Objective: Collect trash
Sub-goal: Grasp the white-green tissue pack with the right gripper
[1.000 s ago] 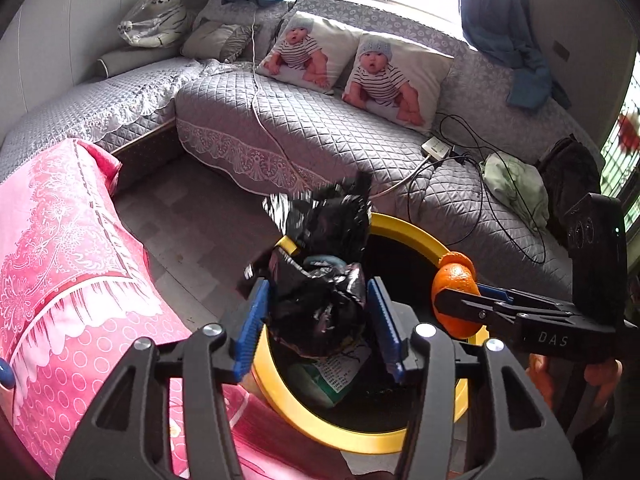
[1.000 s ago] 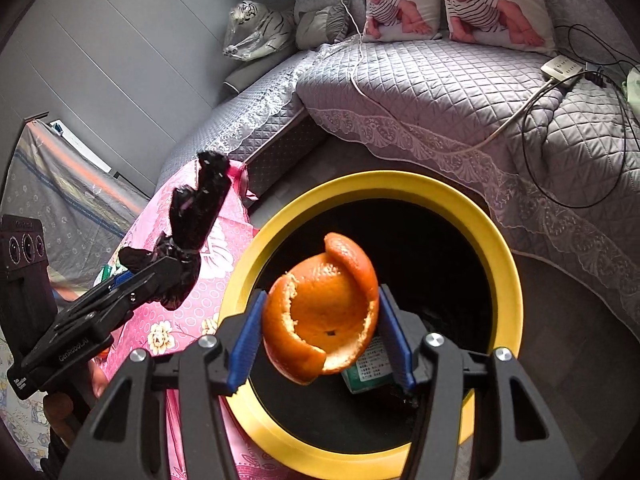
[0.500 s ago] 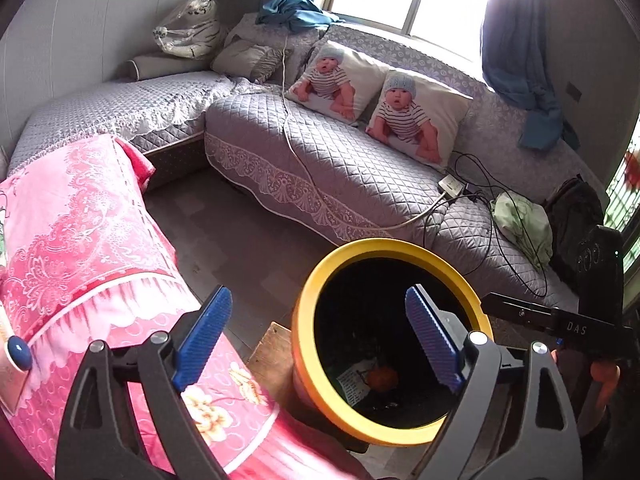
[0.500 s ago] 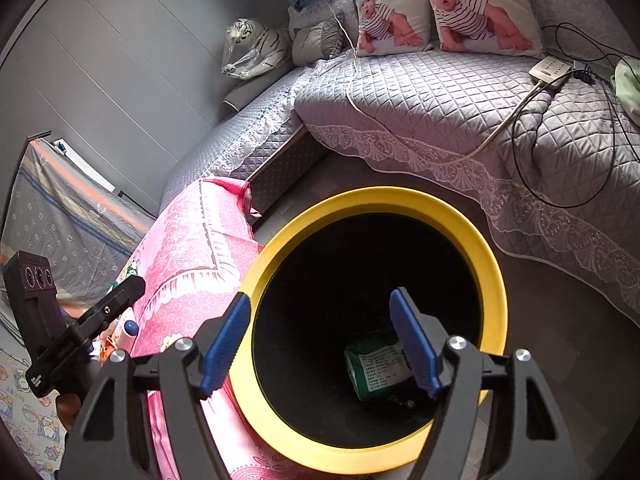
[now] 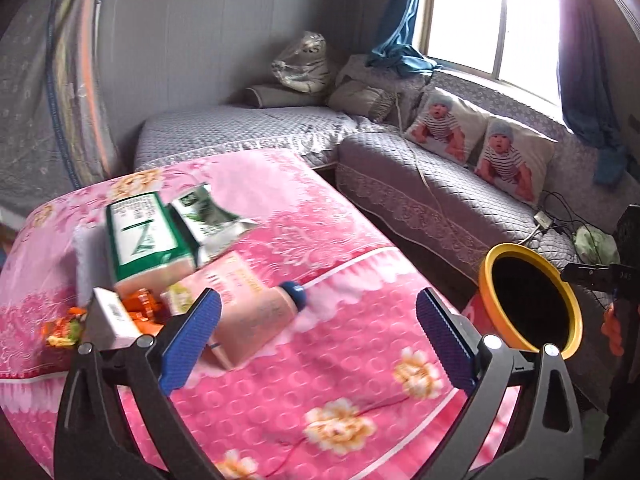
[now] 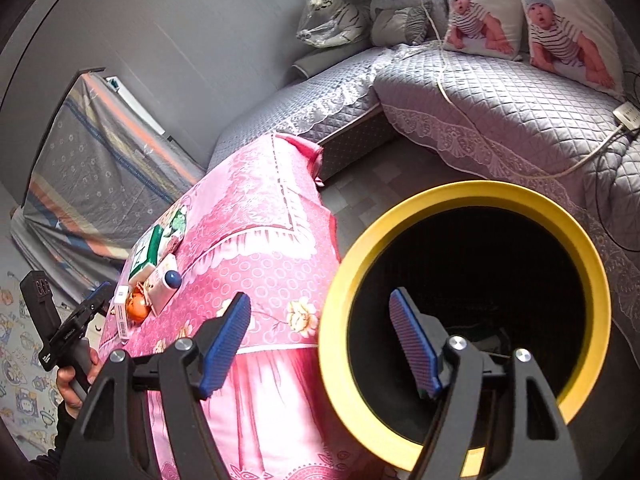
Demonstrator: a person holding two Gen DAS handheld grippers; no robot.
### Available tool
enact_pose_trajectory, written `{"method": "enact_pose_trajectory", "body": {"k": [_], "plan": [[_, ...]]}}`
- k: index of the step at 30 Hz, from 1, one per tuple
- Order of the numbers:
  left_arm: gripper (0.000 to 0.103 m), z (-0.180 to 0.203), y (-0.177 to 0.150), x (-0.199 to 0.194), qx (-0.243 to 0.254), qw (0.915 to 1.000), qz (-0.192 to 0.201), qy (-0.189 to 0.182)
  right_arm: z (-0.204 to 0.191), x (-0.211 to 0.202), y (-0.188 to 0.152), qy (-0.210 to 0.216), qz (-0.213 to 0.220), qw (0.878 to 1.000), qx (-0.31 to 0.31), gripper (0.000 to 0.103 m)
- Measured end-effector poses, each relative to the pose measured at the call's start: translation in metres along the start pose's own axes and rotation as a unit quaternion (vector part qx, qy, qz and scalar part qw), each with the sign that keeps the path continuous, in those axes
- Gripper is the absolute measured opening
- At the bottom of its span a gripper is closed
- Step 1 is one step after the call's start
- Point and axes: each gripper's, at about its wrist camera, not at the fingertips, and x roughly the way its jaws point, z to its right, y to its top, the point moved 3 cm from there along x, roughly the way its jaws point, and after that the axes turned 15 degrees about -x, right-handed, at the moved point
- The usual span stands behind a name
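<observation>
My left gripper [image 5: 318, 340] hangs above the pink-clothed table [image 5: 320, 392], its jaws opening wide with nothing between them. Just beyond its left finger lie a pink tube with a blue cap [image 5: 256, 300], a green-and-white tissue pack [image 5: 140, 236], a torn green wrapper [image 5: 208, 216], a small white box [image 5: 112, 316] and orange scraps [image 5: 140, 304]. My right gripper [image 6: 320, 344] is open and empty, its right finger over the mouth of the yellow-rimmed bin [image 6: 336, 280]. The bin [image 5: 486, 276] stands off the table's right corner. Its inside is too dark to make out.
A grey quilted corner sofa [image 5: 440, 184] with two baby-print cushions [image 5: 508, 160] and trailing cables runs behind the bin. A covered, striped piece of furniture [image 6: 88, 168] stands by the left wall. A hand [image 6: 72, 376] holds the left gripper [image 6: 96, 300] at the table's near-left edge.
The left gripper let go of a black bag and the right an orange peel over the bin. The left then swung left over the table; the right drew back slightly.
</observation>
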Motion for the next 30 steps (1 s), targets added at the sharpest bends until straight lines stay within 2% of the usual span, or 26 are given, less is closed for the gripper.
{"method": "enact_pose_trajectory", "body": {"k": [5,10,15,17,20,22,26,27,30], "plan": [[0.094,-0.057,-0.016,-0.048,-0.021,0.9988,0.027,0.035,-0.065,0.032,0.015,0.044,-0.024,0.995,-0.081,0.069],[0.094,-0.088,-0.035,-0.091,-0.034,0.9948,0.07,0.067,-0.144,0.068,0.027,0.091,-0.051,0.979,-0.176,0.069],[0.095,-0.106,-0.056,-0.111,-0.066,0.9931,0.074,0.063,-0.205,0.105,0.038,0.112,-0.077,0.962,-0.235,0.069],[0.095,-0.111,-0.061,-0.116,-0.069,0.9922,0.078,0.068,-0.226,0.121,0.042,0.12,-0.091,0.959,-0.242,0.069],[0.095,-0.118,-0.065,-0.123,-0.08,0.9908,0.085,0.067,-0.261,0.144,0.056,0.155,-0.117,0.95,-0.246,0.069],[0.095,-0.123,-0.067,-0.126,-0.088,0.9903,0.088,0.064,-0.29,0.163,0.072,0.177,-0.139,0.943,-0.245,0.069],[0.095,-0.132,-0.069,-0.131,-0.105,0.9877,0.099,0.06,-0.336,0.209,0.114,0.211,-0.185,0.936,-0.212,0.076],[0.095,-0.135,-0.069,-0.133,-0.112,0.9868,0.102,0.056,-0.346,0.224,0.125,0.216,-0.197,0.933,-0.211,0.079],[0.095,-0.143,-0.073,-0.142,-0.129,0.9841,0.111,0.049,-0.365,0.265,0.153,0.19,-0.218,0.936,-0.199,0.08]]}}
